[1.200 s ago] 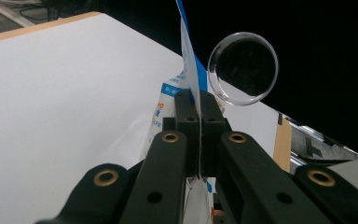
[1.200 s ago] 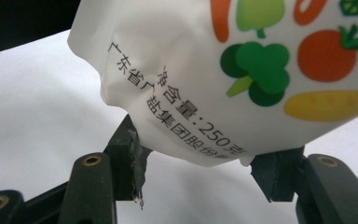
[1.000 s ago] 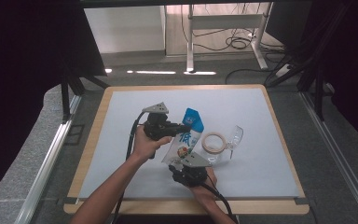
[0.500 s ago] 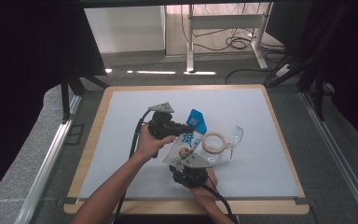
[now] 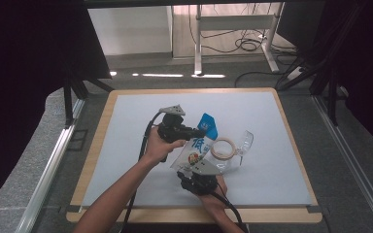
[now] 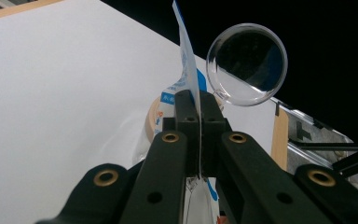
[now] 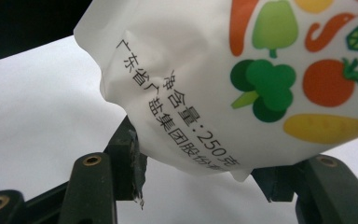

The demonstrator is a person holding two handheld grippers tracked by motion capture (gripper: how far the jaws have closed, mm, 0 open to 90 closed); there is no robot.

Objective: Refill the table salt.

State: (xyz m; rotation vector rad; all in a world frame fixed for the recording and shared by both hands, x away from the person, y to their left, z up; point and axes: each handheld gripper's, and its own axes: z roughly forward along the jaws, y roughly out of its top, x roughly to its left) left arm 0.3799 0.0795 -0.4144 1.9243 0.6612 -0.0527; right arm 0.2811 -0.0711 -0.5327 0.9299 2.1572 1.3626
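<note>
Fingers of the left gripper (image 6: 199, 105) pinch the pouch's (image 5: 197, 145) top edge; right gripper (image 7: 196, 182) fingers clamp its bulging lower end. Pouch is held slanted above the desk (image 5: 126, 126), just beside a clear cup (image 5: 230, 151). Seems unopened; pouring looks yet to come. Left forearm reaches forward, right hand low by the near edge.
</note>
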